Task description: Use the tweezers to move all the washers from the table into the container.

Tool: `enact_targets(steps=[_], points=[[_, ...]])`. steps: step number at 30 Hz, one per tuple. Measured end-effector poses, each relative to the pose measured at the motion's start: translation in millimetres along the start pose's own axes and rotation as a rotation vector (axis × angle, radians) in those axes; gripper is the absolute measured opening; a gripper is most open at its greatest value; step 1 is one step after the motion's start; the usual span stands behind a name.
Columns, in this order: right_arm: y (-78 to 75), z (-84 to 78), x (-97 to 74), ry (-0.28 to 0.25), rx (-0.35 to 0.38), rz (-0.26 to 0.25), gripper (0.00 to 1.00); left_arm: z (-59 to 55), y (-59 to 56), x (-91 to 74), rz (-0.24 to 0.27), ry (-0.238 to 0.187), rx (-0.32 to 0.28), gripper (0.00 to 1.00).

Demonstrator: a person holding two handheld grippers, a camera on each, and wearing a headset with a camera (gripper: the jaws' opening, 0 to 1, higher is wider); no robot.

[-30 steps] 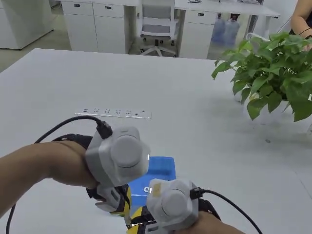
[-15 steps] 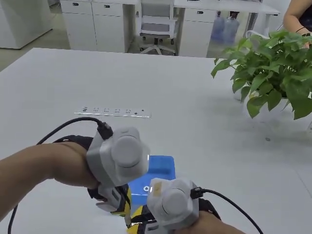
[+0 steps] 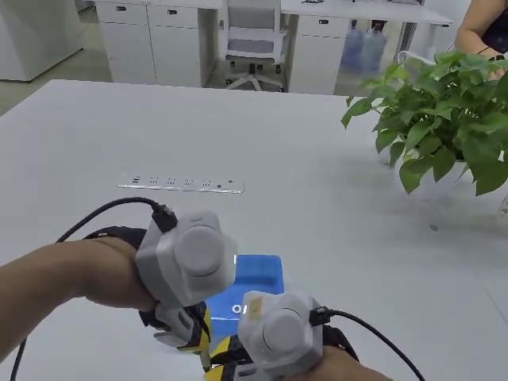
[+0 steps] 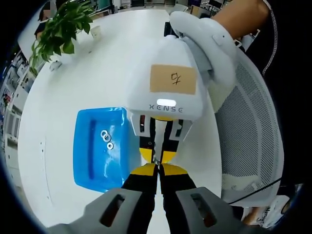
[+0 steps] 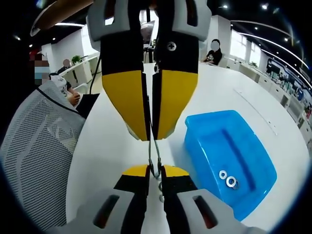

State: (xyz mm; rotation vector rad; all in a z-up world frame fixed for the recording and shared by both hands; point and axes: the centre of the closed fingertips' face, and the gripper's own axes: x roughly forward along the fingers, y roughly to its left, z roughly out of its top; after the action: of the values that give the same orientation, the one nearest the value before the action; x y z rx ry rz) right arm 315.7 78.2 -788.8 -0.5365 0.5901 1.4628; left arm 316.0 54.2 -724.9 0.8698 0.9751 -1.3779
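Pinching the thin metal tweezers (image 5: pixel 153 153) between them, the left gripper (image 4: pixel 157 169) and the right gripper (image 5: pixel 155 174) sit tip to tip over the white table (image 3: pixel 317 182). The left gripper's yellow-and-black jaws are pressed together on the tweezers; this shows in the left gripper view and again at the top of the right gripper view. The right gripper's jaws are squeezed almost together, with the tweezers' metal legs caught between them. Cannot tell whether the tweezers' tips carry anything.

The blue rectangular plastic container (image 5: pixel 243 146) lies on the table just beside both grippers. It is right of the jaws in the right gripper view and left of them in the left gripper view. Two small silver ring washers (image 5: pixel 227 178) lie side by side on the container's floor, away from its walls.

In the head view the grippers' grey bodies cover part of the container. A white power strip (image 3: pixel 181 184) lies farther off on the table, and a green potted plant (image 3: pixel 432 119) stands near its far right edge. A white mesh chair back (image 5: pixel 34 161) shows beside the table
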Motion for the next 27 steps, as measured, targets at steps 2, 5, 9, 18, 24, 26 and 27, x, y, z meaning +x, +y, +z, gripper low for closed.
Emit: enact_targets(steps=[2,5,9,18,24,26,27], points=[[0.1,-0.2,-0.4,0.0,-0.001,-0.001,0.11,0.8,-0.1,0.3,0.0,-0.004,0.0,0.06],[0.1,-0.7,-0.6,0.001,-0.003,-0.003,0.1,1.8,-0.5,0.6,0.0,-0.006,0.001,0.06],[0.5,-0.4,-1.3,0.0,-0.002,-0.007,0.1,2.4,-0.3,0.7,0.0,-0.006,0.001,0.06],[2.5,-0.7,-1.0,-0.003,0.0,-0.013,0.1,1.3,-2.0,0.3,-0.002,0.002,0.009,0.06],[2.9,3.0,-2.5,-0.009,-0.002,-0.012,0.1,1.7,-2.7,-3.7,0.001,0.0,0.017,0.06],[2.7,4.9,-3.6,-0.01,-0.003,-0.012,0.1,1.9,-2.4,-5.6,0.003,0.0,0.019,0.06],[2.7,6.7,-4.6,-0.013,-0.005,-0.012,0.1,2.7,-2.2,-7.9,0.005,-0.002,0.021,0.06]])
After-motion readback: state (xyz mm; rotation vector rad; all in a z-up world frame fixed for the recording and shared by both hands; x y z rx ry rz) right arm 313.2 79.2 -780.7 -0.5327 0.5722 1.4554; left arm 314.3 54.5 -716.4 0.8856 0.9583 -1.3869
